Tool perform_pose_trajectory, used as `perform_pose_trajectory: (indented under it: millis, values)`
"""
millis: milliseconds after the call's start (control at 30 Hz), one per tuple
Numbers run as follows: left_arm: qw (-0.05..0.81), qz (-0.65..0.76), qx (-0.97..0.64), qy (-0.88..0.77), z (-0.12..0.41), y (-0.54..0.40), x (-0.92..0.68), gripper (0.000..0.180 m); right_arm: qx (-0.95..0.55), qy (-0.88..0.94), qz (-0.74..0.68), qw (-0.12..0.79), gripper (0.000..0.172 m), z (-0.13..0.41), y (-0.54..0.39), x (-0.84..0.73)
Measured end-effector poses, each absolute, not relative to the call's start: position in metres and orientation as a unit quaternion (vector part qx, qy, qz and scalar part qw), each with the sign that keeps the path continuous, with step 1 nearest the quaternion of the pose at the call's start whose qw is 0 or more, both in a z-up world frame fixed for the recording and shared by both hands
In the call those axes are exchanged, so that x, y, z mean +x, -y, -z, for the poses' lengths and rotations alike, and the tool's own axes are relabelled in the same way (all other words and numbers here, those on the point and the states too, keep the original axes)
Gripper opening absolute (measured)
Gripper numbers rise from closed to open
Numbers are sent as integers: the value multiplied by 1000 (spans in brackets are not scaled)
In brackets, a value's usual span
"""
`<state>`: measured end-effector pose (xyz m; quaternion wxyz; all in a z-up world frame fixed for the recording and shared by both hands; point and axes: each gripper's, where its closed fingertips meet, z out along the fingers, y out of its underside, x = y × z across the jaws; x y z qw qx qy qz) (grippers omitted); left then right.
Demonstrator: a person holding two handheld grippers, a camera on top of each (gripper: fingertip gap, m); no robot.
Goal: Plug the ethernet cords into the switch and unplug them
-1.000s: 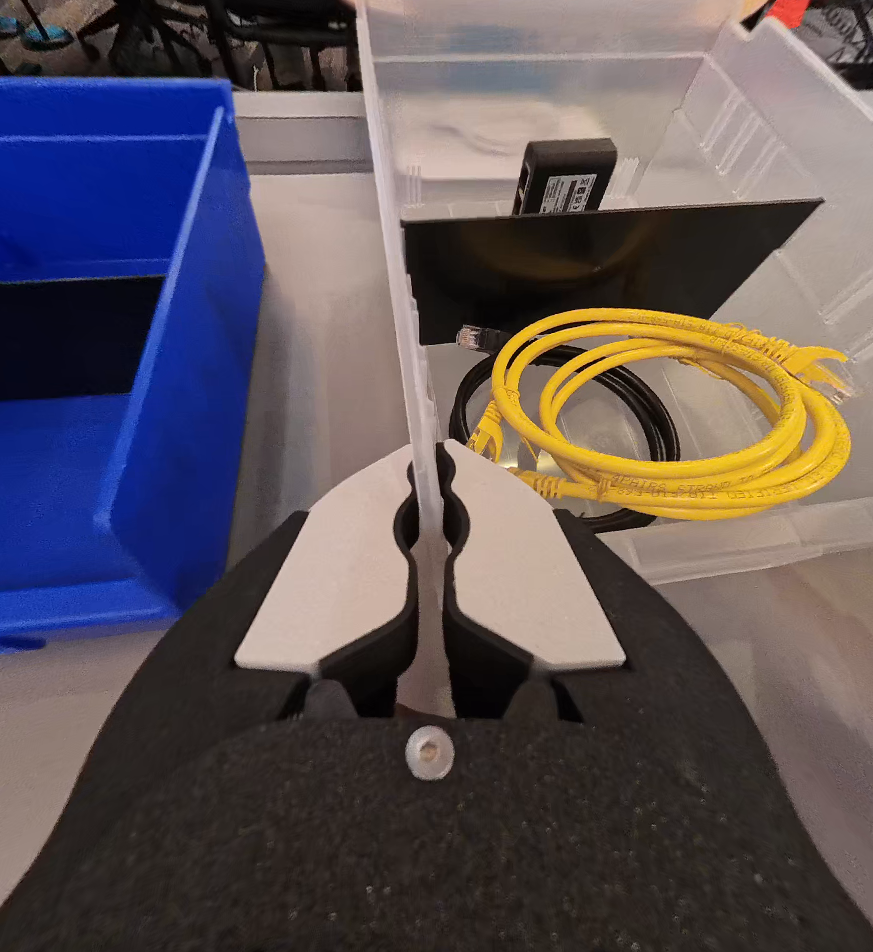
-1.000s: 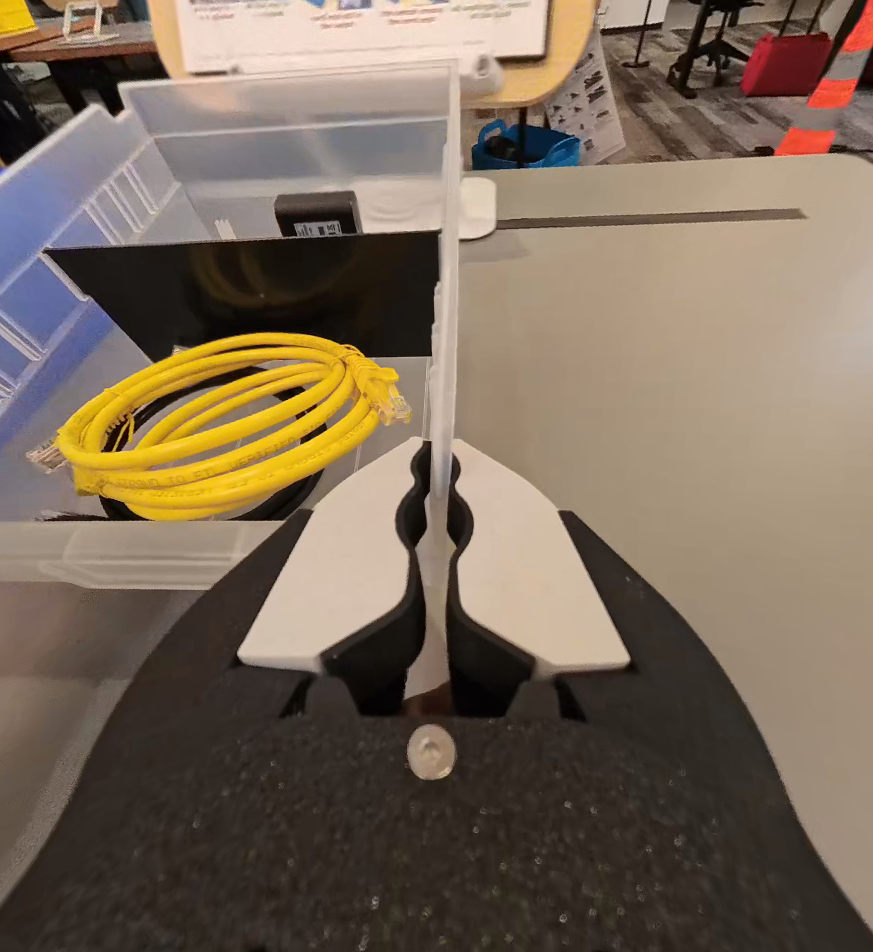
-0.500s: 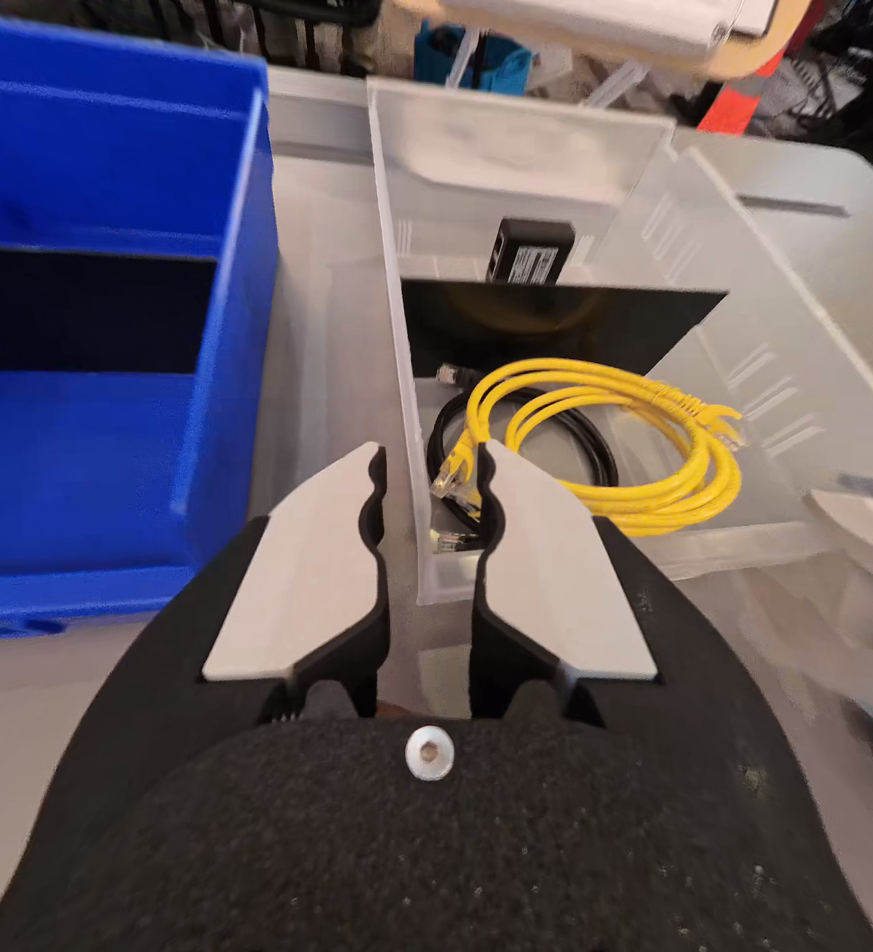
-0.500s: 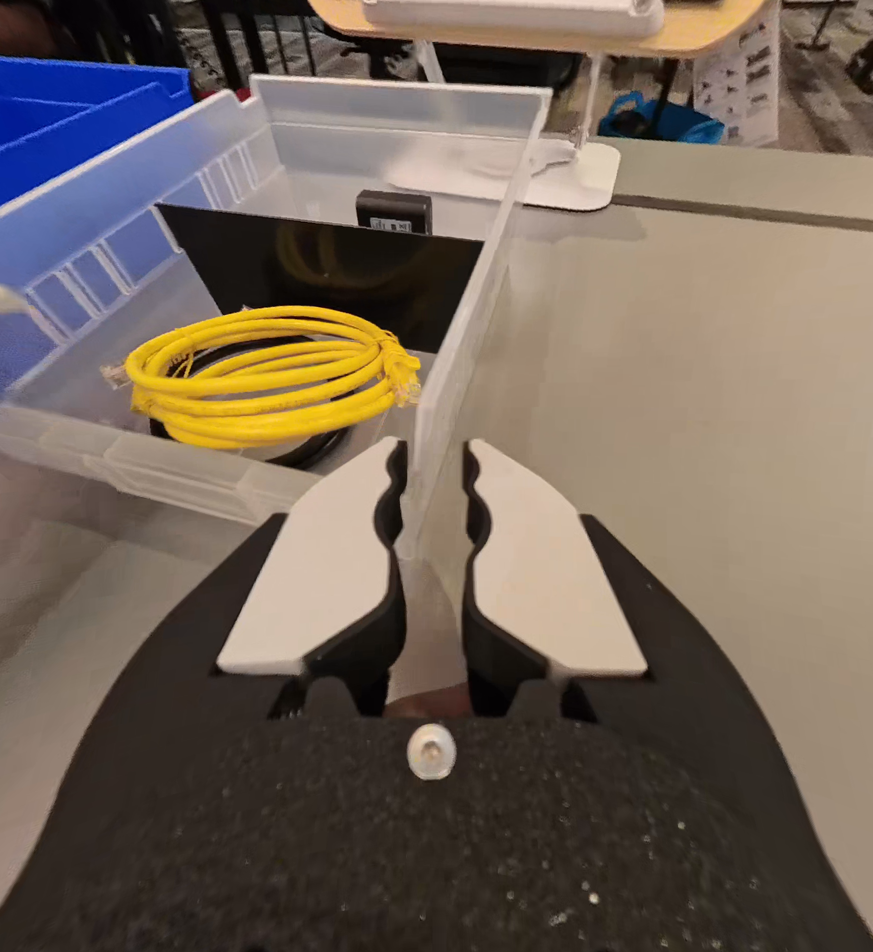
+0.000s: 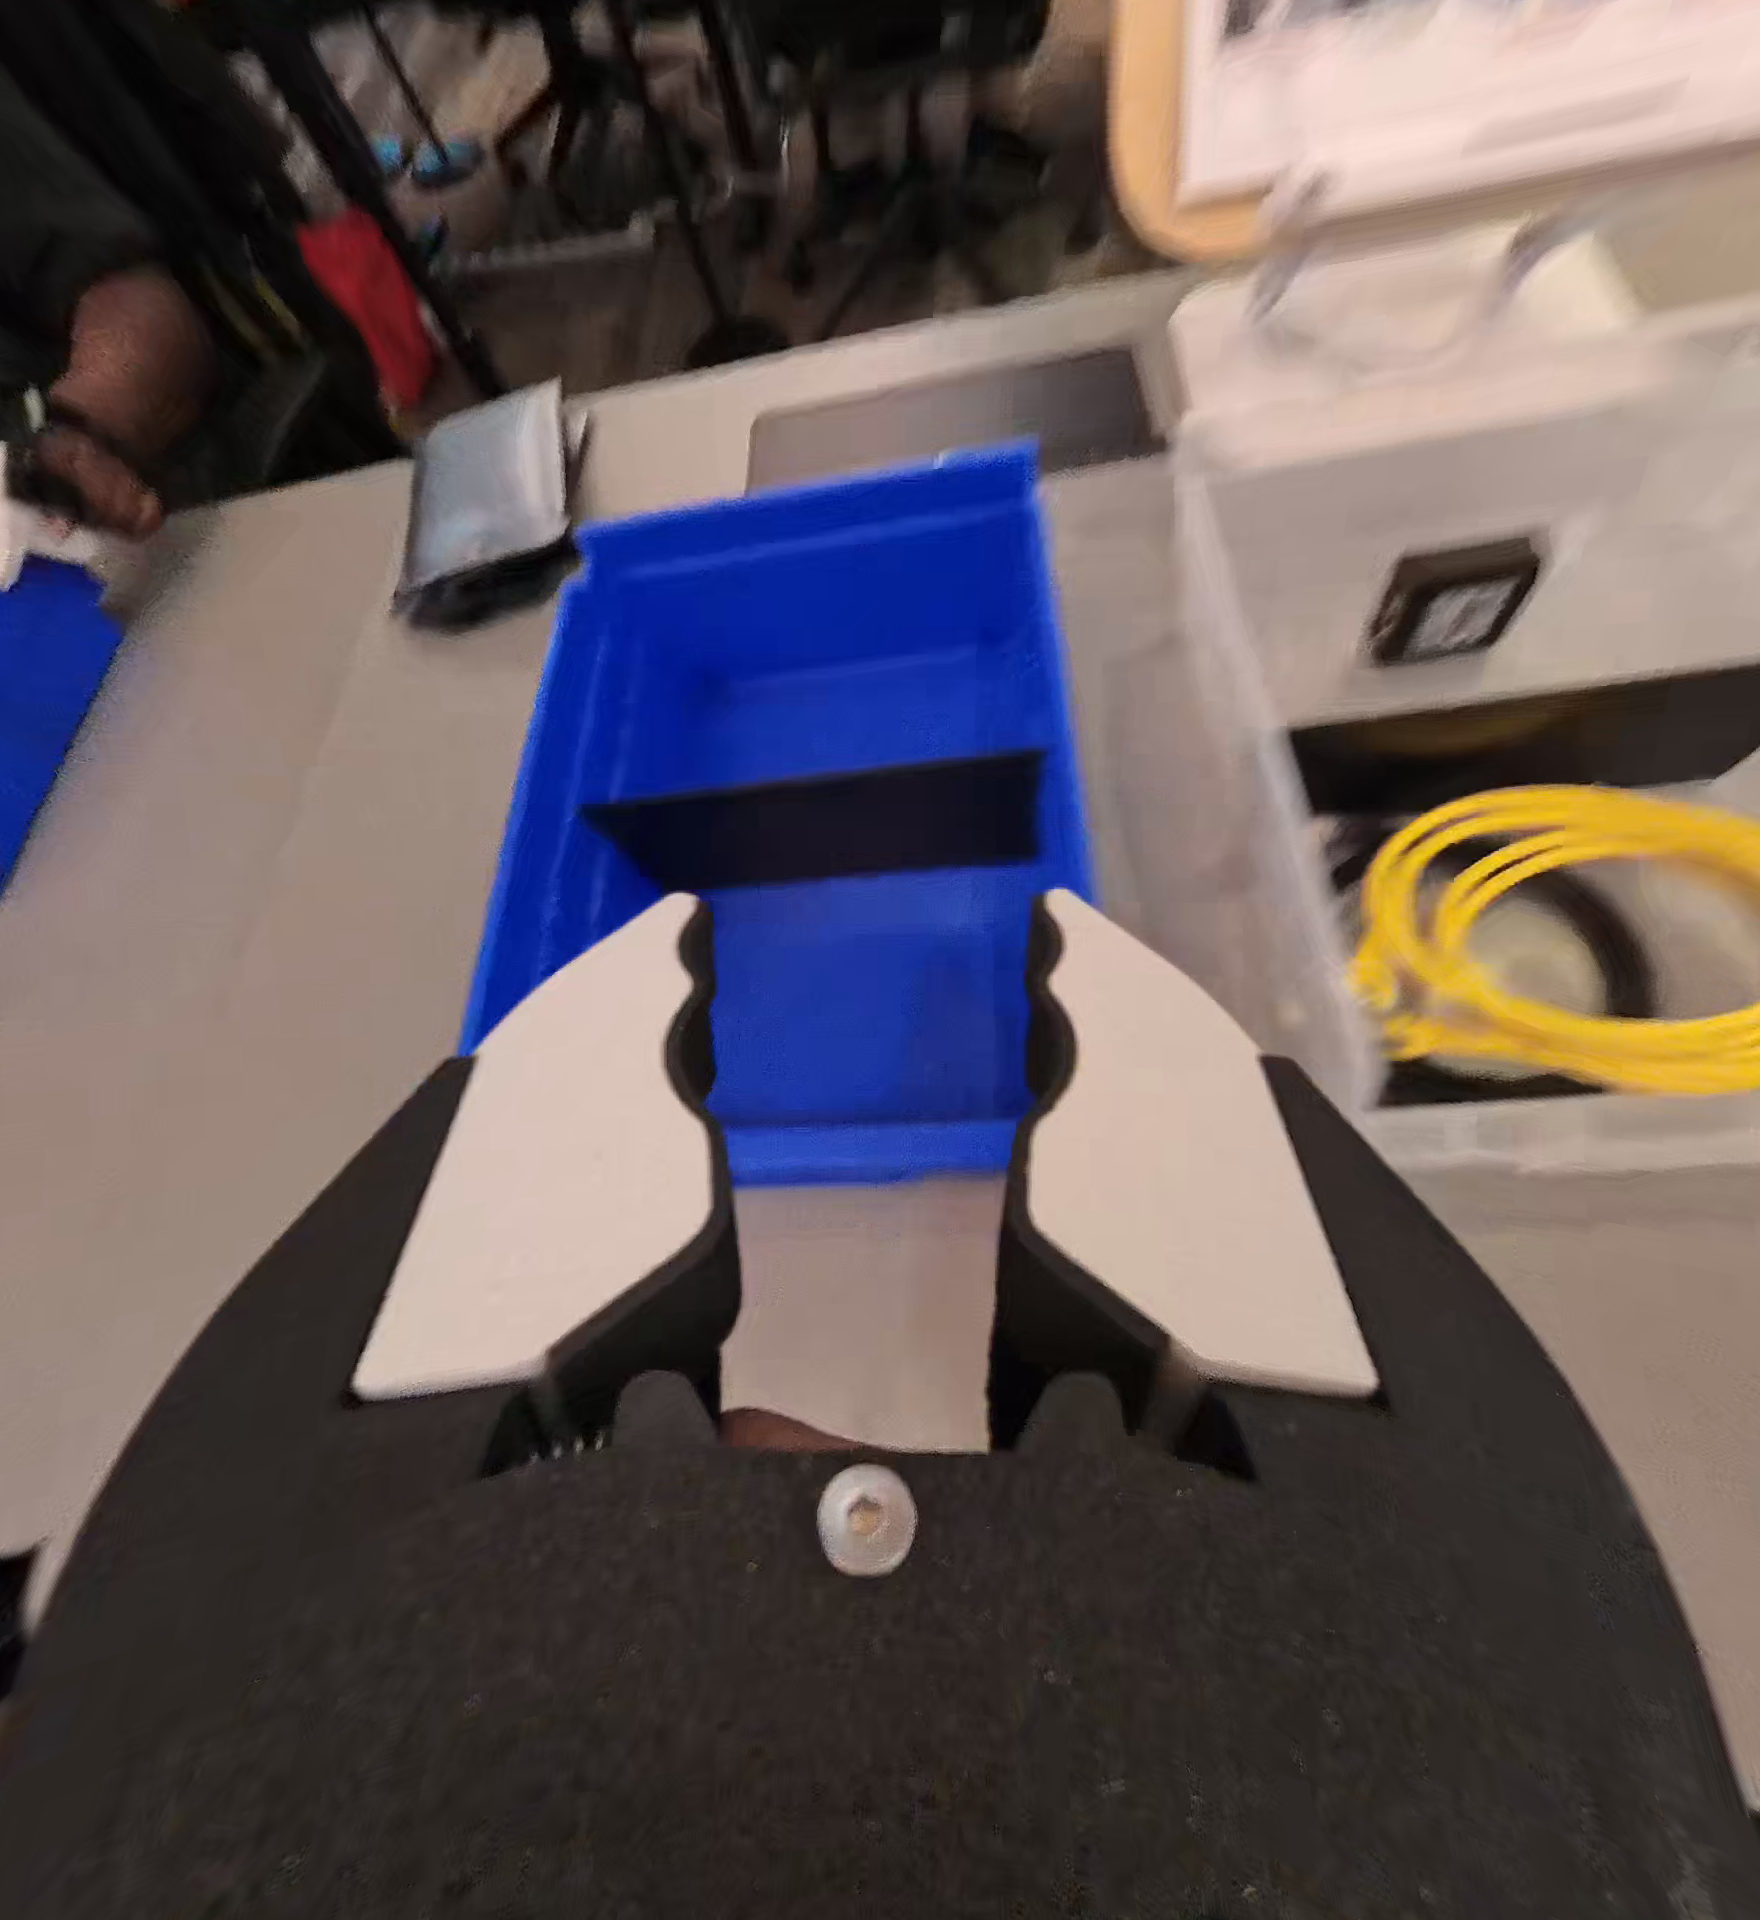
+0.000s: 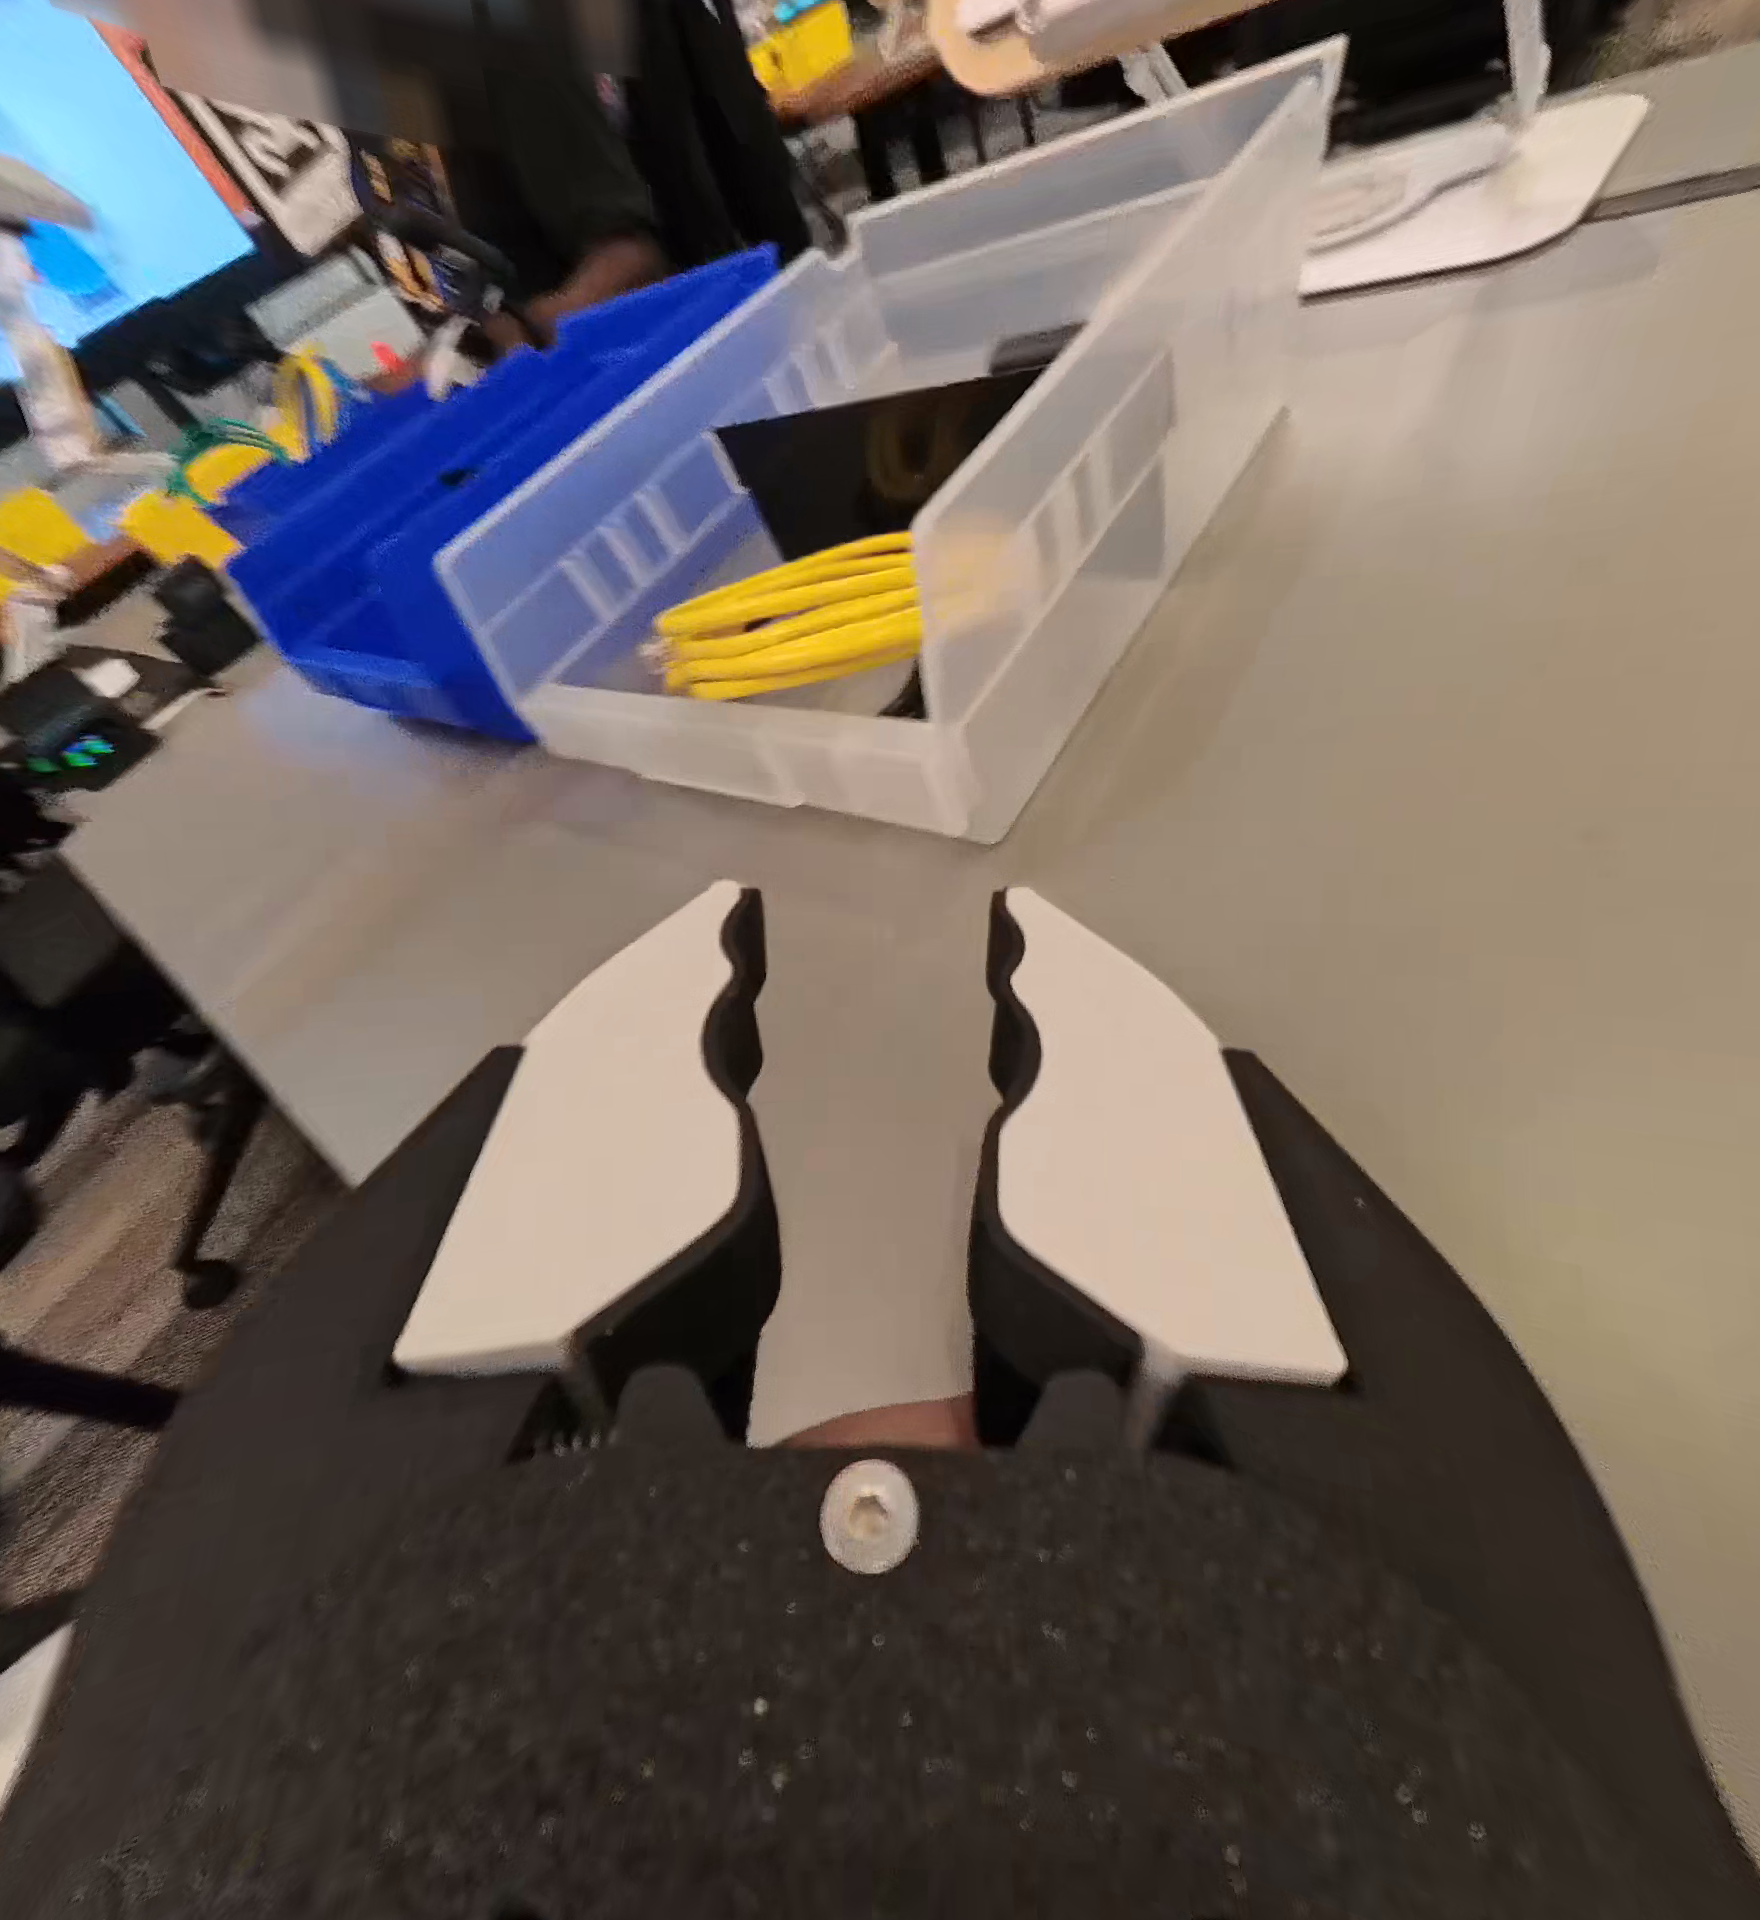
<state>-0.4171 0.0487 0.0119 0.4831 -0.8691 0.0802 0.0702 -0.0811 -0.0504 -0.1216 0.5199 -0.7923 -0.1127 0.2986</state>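
You have let go of the clear bin (image 6: 959, 769): both claws, clamped on its side walls a second ago, now stand apart and bare. Your left gripper (image 5: 871, 914) faces the blue bin (image 5: 814, 582); your right gripper (image 6: 871, 904) hangs over the table (image 6: 1478, 727). The yellow ethernet cords (image 5: 1603, 935) lie coiled in the clear bin's front compartment, and the black switch (image 5: 1452, 613) lies behind its divider.

The left gripper (image 5: 871, 914) hangs with its jaws wide apart and nothing between them, above the near end of a blue bin (image 5: 814, 665) crossed by a black divider (image 5: 834, 821); to the right stands a clear bin (image 5: 1260, 790) holding coiled yellow cords (image 5: 1603, 935) over a black cord (image 5: 1614, 935), with a small black box (image 5: 1452, 613) in its far part; all rest on a grey table (image 5: 263, 831); far left, a person's hand (image 5: 86, 468) shows.
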Motion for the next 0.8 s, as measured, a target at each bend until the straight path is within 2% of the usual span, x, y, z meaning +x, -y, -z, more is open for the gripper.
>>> perform_pose_trajectory:
  millis: [167, 300, 400, 600, 633, 800]
  values:
    - [422, -135, -896, -27, 54, -21, -535, 63, -800, 116, -298, 507, 39, 126, 92, -64]
    - [389, -48, -919, 32, 113, -14, -577, 70, -800, 115, -294, 510, 39, 128, 101, -56]
    - [413, 32, -908, 60, 131, -30, -586, 70, -813, 117, -297, 488, 39, 141, 98, -61]
    - [432, 61, -899, 41, 138, -67, -591, 66, -818, 142, -286, 478, 40, 142, 105, -77]
    - [430, 66, -900, 30, 138, -72, -586, 62, -818, 147, -279, 481, 40, 142, 106, -79]
    - [440, 77, -894, -13, 138, -85, -561, 15, -825, 186, -251, 470, 40, 153, 115, -93]
